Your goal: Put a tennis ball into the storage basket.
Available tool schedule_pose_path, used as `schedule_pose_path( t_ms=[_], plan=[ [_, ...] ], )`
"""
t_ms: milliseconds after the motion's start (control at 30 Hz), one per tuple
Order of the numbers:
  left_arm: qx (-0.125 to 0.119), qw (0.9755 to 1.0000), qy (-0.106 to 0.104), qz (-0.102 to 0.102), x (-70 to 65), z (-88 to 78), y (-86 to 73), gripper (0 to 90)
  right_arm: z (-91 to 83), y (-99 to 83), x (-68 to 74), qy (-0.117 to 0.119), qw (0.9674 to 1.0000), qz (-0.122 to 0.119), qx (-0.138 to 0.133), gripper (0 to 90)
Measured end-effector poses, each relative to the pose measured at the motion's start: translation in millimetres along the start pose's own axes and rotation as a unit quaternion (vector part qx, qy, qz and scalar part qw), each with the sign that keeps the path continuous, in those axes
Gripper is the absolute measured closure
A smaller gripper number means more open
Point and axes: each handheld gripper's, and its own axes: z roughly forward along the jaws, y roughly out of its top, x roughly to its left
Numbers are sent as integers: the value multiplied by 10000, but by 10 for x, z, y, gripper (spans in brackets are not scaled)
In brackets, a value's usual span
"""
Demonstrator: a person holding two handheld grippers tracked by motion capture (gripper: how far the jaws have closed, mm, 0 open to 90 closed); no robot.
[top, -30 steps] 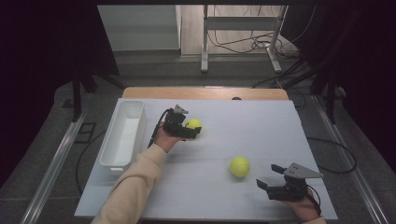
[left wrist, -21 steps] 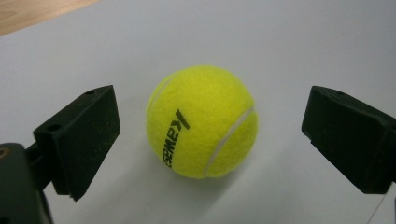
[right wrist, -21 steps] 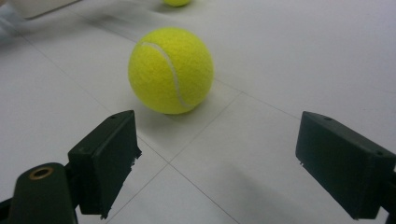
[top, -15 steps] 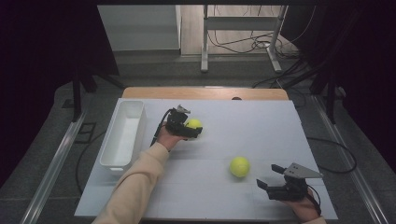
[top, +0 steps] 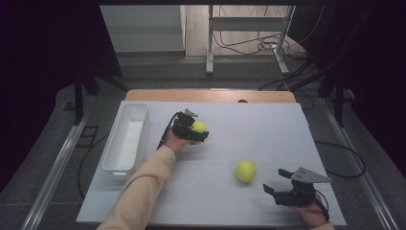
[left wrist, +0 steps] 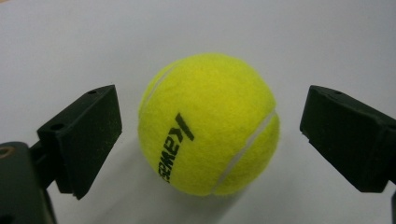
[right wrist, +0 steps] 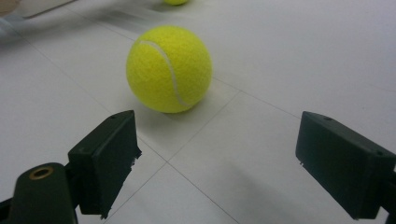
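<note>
Yellow tennis ball (left wrist: 208, 125) between left gripper (top: 194, 132) jaws, gaps both sides, closing in, seemingly unheld, half-hidden from above

Open table (top: 268, 129) between both tennis balls (top: 245, 171) (white bin (top: 125, 139) far left)

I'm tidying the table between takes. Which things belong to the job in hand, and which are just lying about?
In the job:
- far ball, between the open left gripper jaws, which have just been closing; pads not touching it
- near ball, ahead of the open right gripper
- bin, probably their goal

Lying about:
- floor cables
- metal stand
</note>
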Motion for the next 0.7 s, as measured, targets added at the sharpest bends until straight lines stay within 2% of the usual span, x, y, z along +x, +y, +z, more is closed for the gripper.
schedule_pose_path(
  t_ms=[167,267,433,533,700],
  plan=[
    [22,10000,-4,-23,15,7,-1,83,1,0,0,1,10000,-5,2,136],
    [29,10000,72,-8,12,6,-3,140,1,0,0,-2,10000,-3,3,136],
    [37,10000,32,-24,16,11,-5,180,1,0,1,-7,10000,-7,4,136],
    [47,10000,22,-42,13,9,-3,253,1,-1,0,-11,10000,-2,8,136],
    [94,9999,60,9,-1,-2,2,268,1,-1,0,-11,10000,-9,0,136]
  ],
)
